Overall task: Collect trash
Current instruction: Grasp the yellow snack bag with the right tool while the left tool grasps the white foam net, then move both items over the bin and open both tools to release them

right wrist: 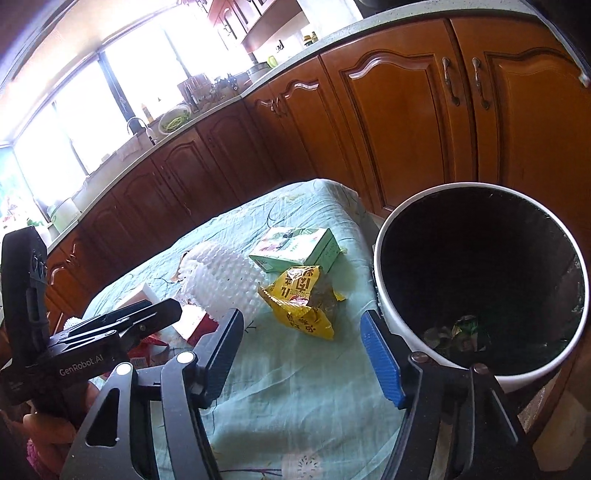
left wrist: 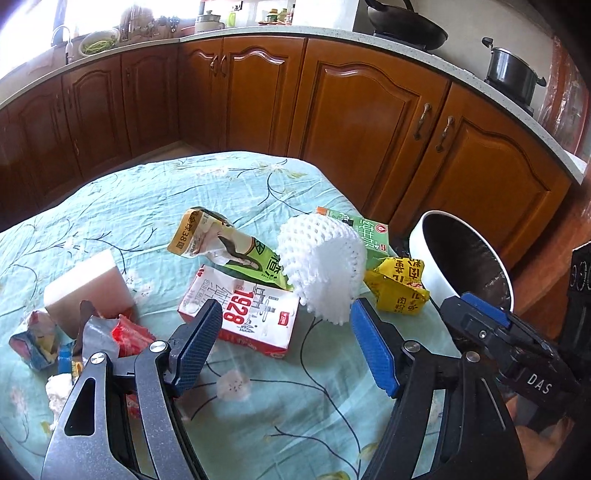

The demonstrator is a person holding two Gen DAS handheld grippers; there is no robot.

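Note:
Trash lies on a table with a light blue floral cloth (left wrist: 147,206). A white foam fruit net (left wrist: 321,266) stands at the middle, with a red and white "1928" carton (left wrist: 240,314), a green and tan snack bag (left wrist: 221,240), a yellow wrapper (left wrist: 399,288) and a green carton (left wrist: 369,229) around it. My left gripper (left wrist: 284,343) is open and empty, low over the cloth in front of the carton. My right gripper (right wrist: 306,354) is open and empty, near the yellow wrapper (right wrist: 303,306). A white bin (right wrist: 384,295) with a black liner stands at the table's right edge, with some trash inside.
A pink and white block (left wrist: 88,288) and crumpled wrappers (left wrist: 44,336) lie at the left of the table. Brown kitchen cabinets (left wrist: 369,110) with a countertop run behind the table. A wok (left wrist: 406,26) and a pot (left wrist: 513,74) sit on the stove.

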